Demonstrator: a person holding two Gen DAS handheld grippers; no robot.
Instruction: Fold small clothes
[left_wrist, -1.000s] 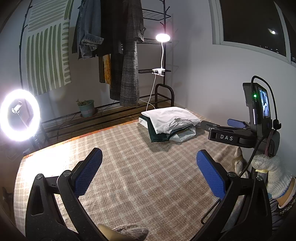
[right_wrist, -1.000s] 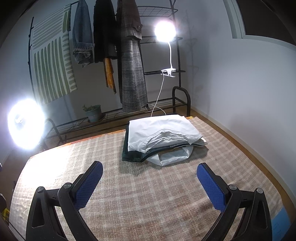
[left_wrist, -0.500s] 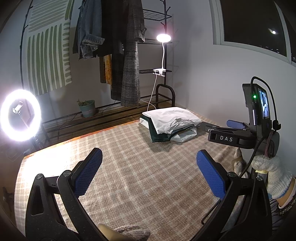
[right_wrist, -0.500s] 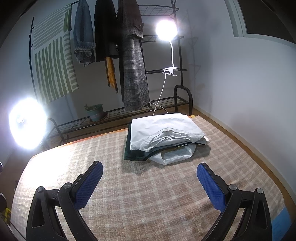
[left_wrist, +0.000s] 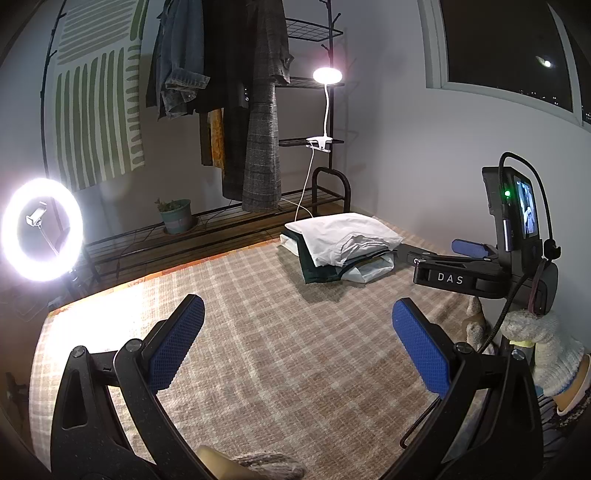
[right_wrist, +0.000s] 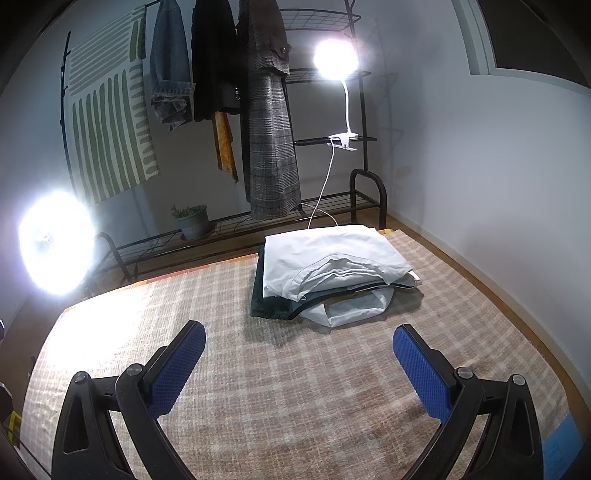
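A pile of folded clothes (left_wrist: 340, 243) lies at the far right of a plaid beige rug (left_wrist: 258, 350): a white garment on top, a dark green one beneath, a pale one at the bottom. My left gripper (left_wrist: 299, 332) hovers open over the bare rug, well short of the pile, nothing between its blue pads. My right gripper (right_wrist: 299, 350) is also open and empty, facing the pile of folded clothes (right_wrist: 332, 258) from a short distance over the rug (right_wrist: 258, 398). In the left wrist view the right gripper (left_wrist: 432, 248) reaches in from the right, close beside the pile.
A ring light (left_wrist: 40, 229) glares at the left. Behind the rug stands a black clothes rack (right_wrist: 266, 110) with hanging coats, a clip lamp (right_wrist: 334, 59) and a potted plant (right_wrist: 192, 221). A white wall (right_wrist: 480, 166) runs along the right. A gloved hand (left_wrist: 543, 339) holds the right gripper.
Both views have drifted only very slightly. The grippers have stayed open and the pile has not moved.
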